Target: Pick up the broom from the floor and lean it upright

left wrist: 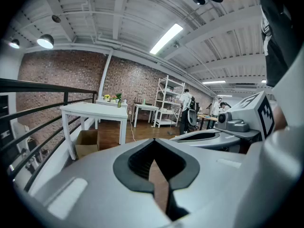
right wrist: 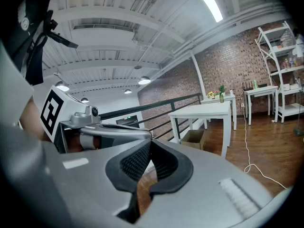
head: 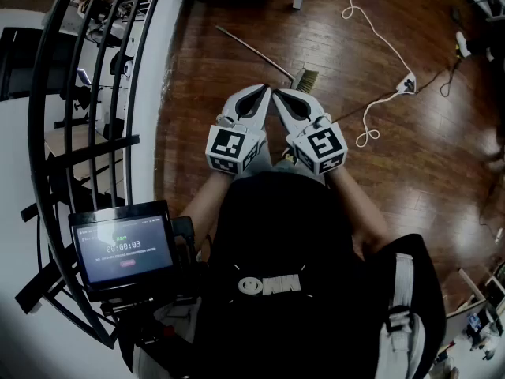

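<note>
The broom [head: 251,49] lies flat on the wooden floor in the head view. Its thin handle runs up-left and its straw-coloured bristles [head: 307,78] sit just beyond my two grippers. My left gripper [head: 261,90] and right gripper [head: 277,94] are held side by side in front of my body, tips nearly touching each other, above the floor and short of the broom. Both are shut with nothing between the jaws. The left gripper [left wrist: 154,140] and the right gripper [right wrist: 149,142] show closed, empty tips in their own views. I cannot make out the broom in either gripper view.
A black railing [head: 87,93] curves along the left. A white cable with a power strip [head: 406,83] trails over the floor at the right. A white table [left wrist: 95,110] with a cardboard box [left wrist: 88,141] under it stands ahead. A small screen [head: 122,247] sits at my lower left.
</note>
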`<state>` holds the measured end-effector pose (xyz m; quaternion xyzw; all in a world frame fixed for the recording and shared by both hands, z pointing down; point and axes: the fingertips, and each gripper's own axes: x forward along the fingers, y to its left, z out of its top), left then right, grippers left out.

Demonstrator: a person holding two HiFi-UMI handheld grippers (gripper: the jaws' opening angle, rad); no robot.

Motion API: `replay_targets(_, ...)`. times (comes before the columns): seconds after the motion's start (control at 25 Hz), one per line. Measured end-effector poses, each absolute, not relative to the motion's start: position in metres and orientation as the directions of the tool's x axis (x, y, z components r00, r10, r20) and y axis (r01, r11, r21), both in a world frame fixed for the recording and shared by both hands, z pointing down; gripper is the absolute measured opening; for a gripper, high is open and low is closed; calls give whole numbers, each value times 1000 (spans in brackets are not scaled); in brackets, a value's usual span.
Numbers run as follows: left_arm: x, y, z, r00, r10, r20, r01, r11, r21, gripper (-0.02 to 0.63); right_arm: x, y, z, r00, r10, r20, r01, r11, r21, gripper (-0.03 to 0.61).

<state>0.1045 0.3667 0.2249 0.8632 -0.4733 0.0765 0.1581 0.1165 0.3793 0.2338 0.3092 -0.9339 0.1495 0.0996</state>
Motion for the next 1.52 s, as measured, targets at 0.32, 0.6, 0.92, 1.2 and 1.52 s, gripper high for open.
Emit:
replay_targets(0.32,47,261,232,591,-759,273,-805,-539,245,17,58,279,241,-763,-549,342,-631,747,-209,3)
replay_targets(0.6,-3,203,240,622,-730,284,-781,-555,284,17,8,219,254,-742,-537,402,-644,738,-203,5)
replay_targets(0.92,-45,177,253,634,-709,309,-772,-558,304,17,-12,180,258,-700,-561,442,-682,709,-180,5)
replay_targets(1.2,-60,155,276,619,-709,339,-784,-527,328,17,-8,150,285,-660,-551,510,-704,691,-165,5)
replay_targets(1.52,-82,116,350,566,-699,437,-824,-460,332,17,-16,97,383,-616,-441,653,-668,732,-135,6)
